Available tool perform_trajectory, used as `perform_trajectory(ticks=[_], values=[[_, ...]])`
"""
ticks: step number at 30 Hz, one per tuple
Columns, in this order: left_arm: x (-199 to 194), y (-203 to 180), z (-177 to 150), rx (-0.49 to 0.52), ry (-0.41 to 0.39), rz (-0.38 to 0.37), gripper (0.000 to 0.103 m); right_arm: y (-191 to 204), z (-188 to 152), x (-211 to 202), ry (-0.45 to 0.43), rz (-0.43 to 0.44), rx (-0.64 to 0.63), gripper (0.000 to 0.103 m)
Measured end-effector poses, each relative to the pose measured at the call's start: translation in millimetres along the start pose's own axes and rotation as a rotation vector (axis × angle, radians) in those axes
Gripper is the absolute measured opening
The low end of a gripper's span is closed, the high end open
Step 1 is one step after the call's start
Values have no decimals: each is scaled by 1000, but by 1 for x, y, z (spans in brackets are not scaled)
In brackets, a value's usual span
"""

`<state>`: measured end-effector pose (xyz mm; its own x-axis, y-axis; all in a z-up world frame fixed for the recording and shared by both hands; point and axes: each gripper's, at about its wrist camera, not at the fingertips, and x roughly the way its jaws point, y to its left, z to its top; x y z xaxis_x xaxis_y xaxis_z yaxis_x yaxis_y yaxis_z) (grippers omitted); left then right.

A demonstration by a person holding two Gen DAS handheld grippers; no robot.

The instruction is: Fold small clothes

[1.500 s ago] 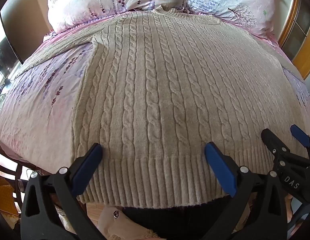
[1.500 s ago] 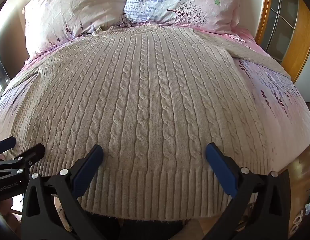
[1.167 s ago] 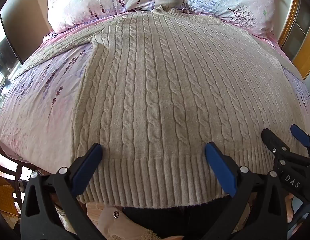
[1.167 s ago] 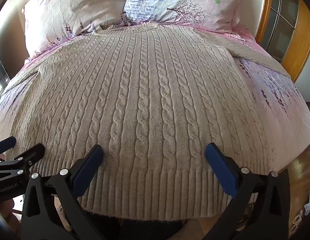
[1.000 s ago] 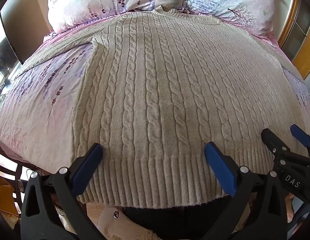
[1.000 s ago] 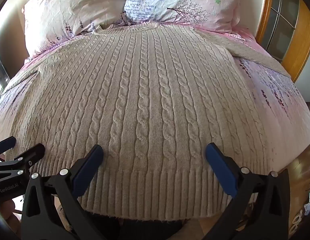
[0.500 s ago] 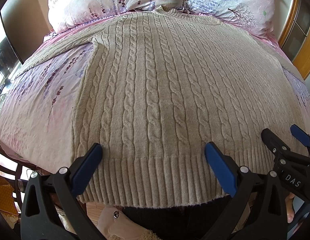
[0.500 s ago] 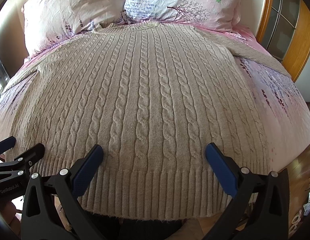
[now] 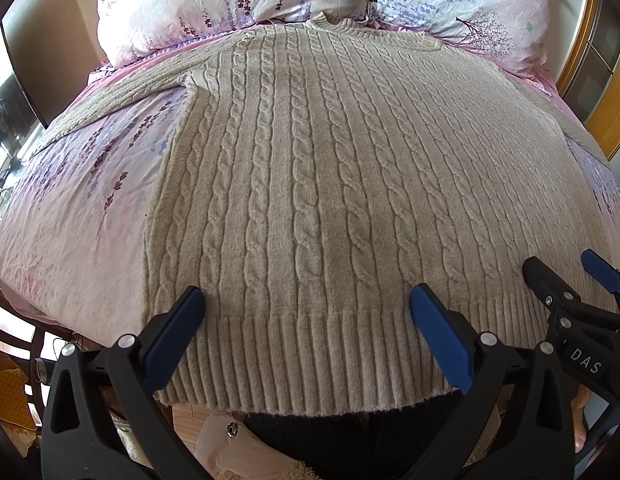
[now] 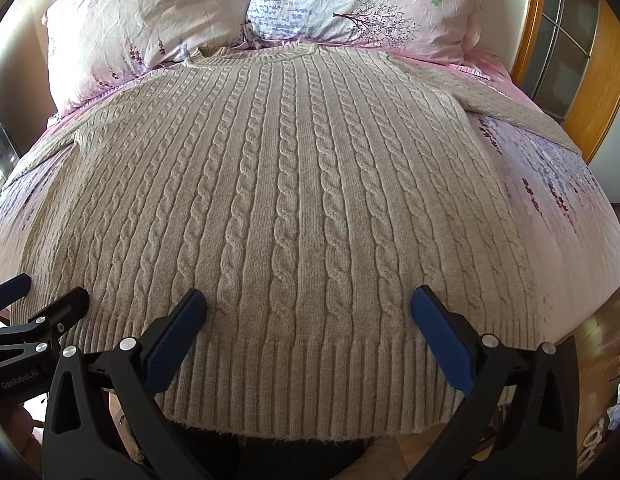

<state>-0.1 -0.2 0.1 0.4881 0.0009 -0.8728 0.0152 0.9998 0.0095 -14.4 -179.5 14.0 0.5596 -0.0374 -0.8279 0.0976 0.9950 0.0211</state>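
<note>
Left wrist view: left hand-held gripper (image 9: 305,304) and right hand-held gripper (image 10: 307,306) hover level, jaws spread wide, over the sweater (image 9: 330,168) hem.

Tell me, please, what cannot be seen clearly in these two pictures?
- Left sleeve cuff: left view, runs past the bed's edge.
- Right sleeve cuff: right view, runs behind the bed's curve.
- Sweater hem's underside: both views, hidden by the knit itself.
- Floor items: right view, too small.

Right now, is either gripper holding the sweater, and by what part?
Nothing is held. Left gripper and right gripper are both open above the sweater hem.
</note>
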Motion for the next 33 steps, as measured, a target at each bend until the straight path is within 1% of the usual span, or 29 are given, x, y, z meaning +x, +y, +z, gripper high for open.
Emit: perform_trajectory(ticks=[15,21,33], values=[[0,0,0,0,-1,0,101,-1,-2,0,4,0,7,102],[1,-1,2,0,-1,0,101,-1,1,1,18,-2,8,102],[2,3,3,2,5,-1,101,-1,3,1,29,7,-17,102]])
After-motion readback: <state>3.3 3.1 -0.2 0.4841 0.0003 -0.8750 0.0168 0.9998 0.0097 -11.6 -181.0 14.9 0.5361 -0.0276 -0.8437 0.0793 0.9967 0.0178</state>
